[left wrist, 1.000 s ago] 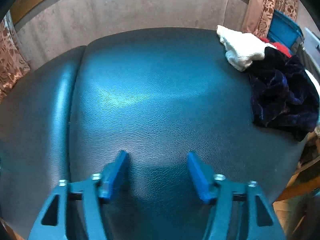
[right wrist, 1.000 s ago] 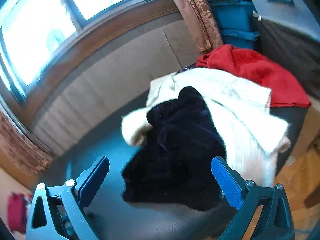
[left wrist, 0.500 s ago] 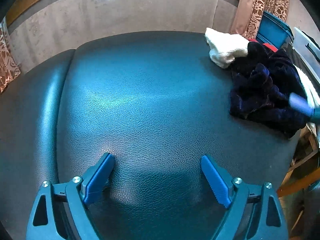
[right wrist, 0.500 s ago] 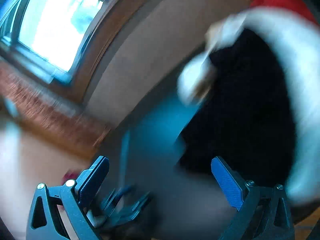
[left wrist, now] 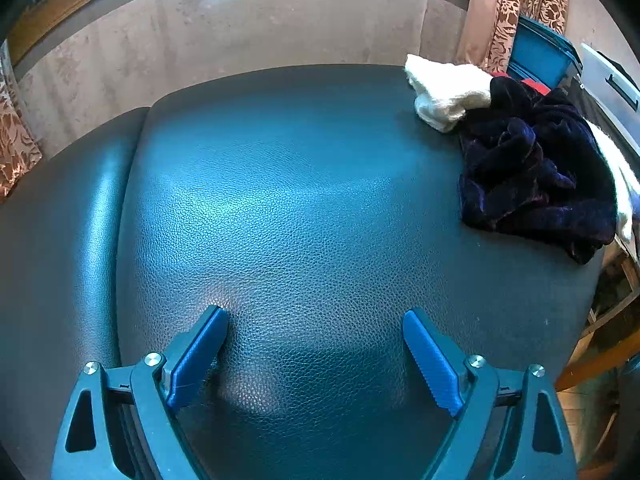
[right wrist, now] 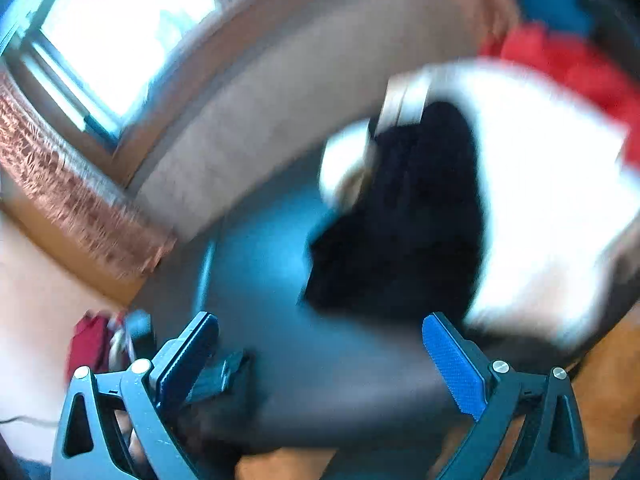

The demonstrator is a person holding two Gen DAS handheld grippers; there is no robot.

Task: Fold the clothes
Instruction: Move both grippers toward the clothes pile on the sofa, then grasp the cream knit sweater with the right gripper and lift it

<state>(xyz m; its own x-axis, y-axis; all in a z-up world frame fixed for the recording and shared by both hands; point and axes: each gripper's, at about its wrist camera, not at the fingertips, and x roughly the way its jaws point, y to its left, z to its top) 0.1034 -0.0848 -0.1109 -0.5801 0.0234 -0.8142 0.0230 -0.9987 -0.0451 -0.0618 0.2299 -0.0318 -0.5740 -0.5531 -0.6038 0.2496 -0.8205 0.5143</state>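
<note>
Dark velvet garment (left wrist: 536, 176) is lying crumpled at 2 o'clock on the desk (left wrist: 304, 216), over a white one (left wrist: 448, 92). Both tongs, left (left wrist: 314, 344) and right (right wrist: 320, 356), are spread, pinching nothing. Judging so, a garment is being chosen; next calls for gripping an edge.

A: What colours show on the cushion (left wrist: 304, 208)?

B: Dark teal, pebbled like leather. At far right lies a navy velvet garment (left wrist: 532, 176) beside a cream knit (left wrist: 444, 88), with a red cloth (right wrist: 568, 64) behind.

A: And around it?

B: Rust-and-cream floral curtains (left wrist: 516, 4), a beige wall (left wrist: 240, 28), a bright blue bin (left wrist: 540, 56). Both grippers carry blue pads (left wrist: 196, 356) on teal frames.
</note>
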